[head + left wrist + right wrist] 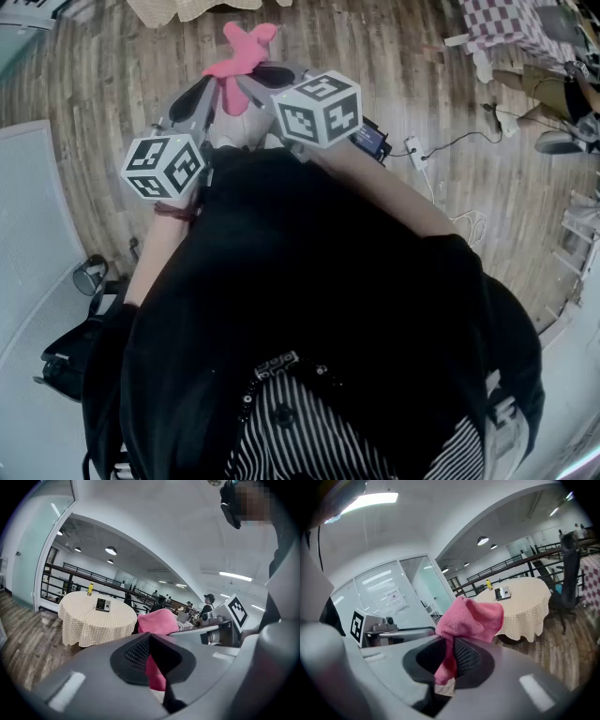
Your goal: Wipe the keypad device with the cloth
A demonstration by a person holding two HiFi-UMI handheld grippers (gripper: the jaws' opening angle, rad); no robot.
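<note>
Between the jaws of the left gripper [158, 670]: a strip of the pink fleecy cloth [159, 620], with the jaws closed down on it and almost no gap. Right gripper [446, 662] is the same, pinched tight on another fold of that cloth [471, 618], most of it bunched above the pads. Head view agrees: both grippers meet in front of the chest, and the cloth [242, 52] sticks out past the tips over the wood plank floor [403, 56].

Target is nowhere near. The small dark keypad device [103, 604] lies flat on the round table with the cream checked tablecloth [93, 625], well apart from both grippers across open floor. Right gripper view shows it too [502, 592]. A slim yellow bottle [90, 588] stands just behind it.

My read: wiping hasn't started, and the step in hand is getting the cloth to the table. To do it well:
- Hold both pinches firm on the way over.
- At the table, I'd let one gripper go so a loose wad hangs free.
- Steady the device with the freed gripper.
- Wipe flat and light across the keys.
- Mind the bottle.
</note>
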